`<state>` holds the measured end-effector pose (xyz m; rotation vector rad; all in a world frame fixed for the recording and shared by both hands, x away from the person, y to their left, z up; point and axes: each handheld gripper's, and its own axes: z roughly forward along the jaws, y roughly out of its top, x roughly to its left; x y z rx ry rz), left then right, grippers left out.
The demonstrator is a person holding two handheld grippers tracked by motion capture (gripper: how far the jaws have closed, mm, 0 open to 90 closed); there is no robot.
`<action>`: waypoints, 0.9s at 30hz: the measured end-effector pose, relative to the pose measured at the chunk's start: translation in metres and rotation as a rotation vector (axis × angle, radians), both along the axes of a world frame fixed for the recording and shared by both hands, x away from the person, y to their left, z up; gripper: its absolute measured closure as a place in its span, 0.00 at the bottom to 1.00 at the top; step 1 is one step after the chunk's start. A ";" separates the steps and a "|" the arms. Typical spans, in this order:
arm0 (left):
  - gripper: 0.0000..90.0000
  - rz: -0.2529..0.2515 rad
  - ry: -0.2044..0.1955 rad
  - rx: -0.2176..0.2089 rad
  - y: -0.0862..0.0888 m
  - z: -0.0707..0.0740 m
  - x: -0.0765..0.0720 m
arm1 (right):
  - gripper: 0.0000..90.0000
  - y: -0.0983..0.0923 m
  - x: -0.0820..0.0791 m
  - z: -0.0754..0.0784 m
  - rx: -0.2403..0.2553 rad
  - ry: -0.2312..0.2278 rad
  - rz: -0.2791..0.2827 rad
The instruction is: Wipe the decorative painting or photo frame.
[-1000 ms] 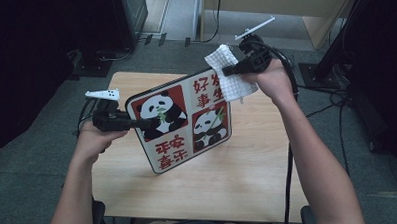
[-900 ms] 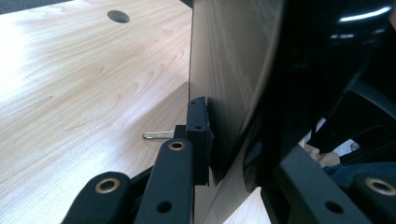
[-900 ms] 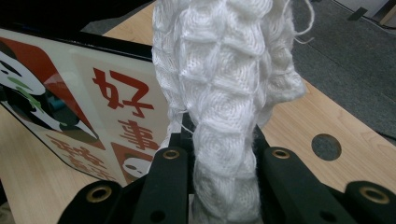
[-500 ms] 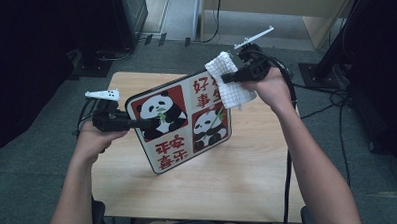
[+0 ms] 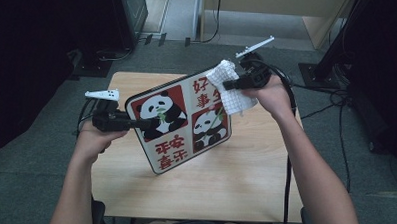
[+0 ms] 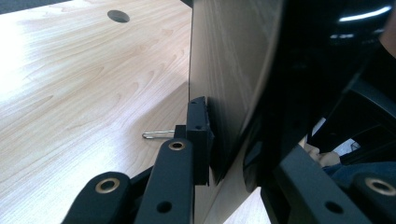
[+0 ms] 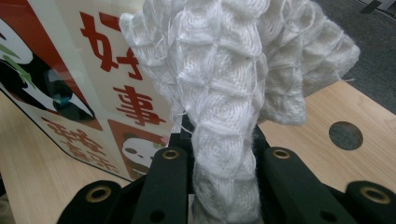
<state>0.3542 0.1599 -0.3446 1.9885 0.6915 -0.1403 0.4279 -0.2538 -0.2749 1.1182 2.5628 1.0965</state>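
The panda board [image 5: 178, 121] stands tilted on its lower edge on the wooden table [image 5: 244, 178], its printed face with 2 pandas and red characters turned up toward the person. The left gripper [image 5: 145, 123] has its jaws closed tight on the board's left edge, and in the left gripper view 1 black pad [image 6: 198, 140] presses flat against the board's wood-grain back [image 6: 229, 70]. That grip props the board up, so the face is presented to the other hand. The right gripper [image 5: 226, 85] is closed on a bunched white waffle-weave cloth [image 5: 232, 88]; in the right gripper view the cloth [image 7: 229, 93] is squeezed between the 2 jaws and billows out past them. It sits against the board's upper right corner, probably to wipe the glossy face.
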 end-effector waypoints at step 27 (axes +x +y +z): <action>0.87 0.025 -0.008 0.011 -0.001 0.001 -0.002 | 0.86 -0.009 -0.014 -0.025 0.017 0.010 0.002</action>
